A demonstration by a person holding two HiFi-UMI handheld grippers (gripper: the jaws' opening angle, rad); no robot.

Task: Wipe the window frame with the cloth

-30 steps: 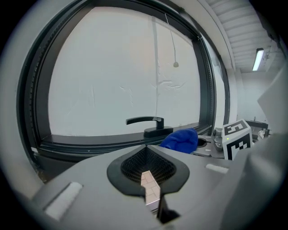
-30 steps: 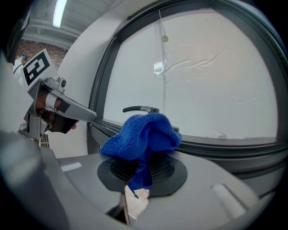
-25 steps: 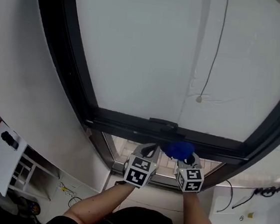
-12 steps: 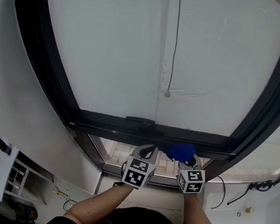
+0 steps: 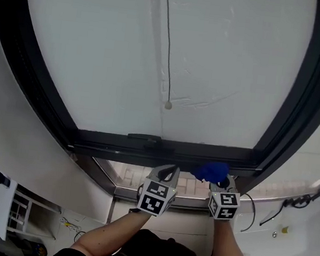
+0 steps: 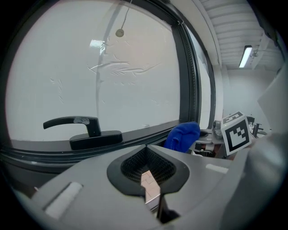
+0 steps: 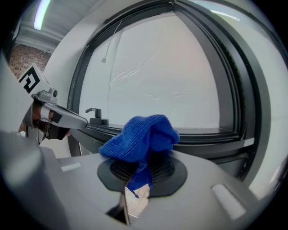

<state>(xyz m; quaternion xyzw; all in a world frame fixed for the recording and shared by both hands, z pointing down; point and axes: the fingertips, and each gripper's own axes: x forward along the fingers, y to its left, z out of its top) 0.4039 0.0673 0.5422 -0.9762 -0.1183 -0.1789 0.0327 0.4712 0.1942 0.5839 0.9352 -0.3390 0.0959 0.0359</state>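
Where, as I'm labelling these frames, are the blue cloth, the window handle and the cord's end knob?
blue cloth (image 7: 144, 134), right gripper view, its bunched top.
window handle (image 6: 74, 120), left gripper view, its lever.
cord's end knob (image 5: 168, 105), head view, knob itself.

We hold both grippers side by side at 6 o'clock in the head view, just below the window frame: the left gripper is at 9 o'clock of the right gripper. The cloth sits in the right gripper's jaws, at its 11 o'clock, overlapping the frame's lower edge. The window handle lies on the frame at 11 o'clock from the left gripper. The cord bead hangs at the handle's 1 o'clock, before the pane.
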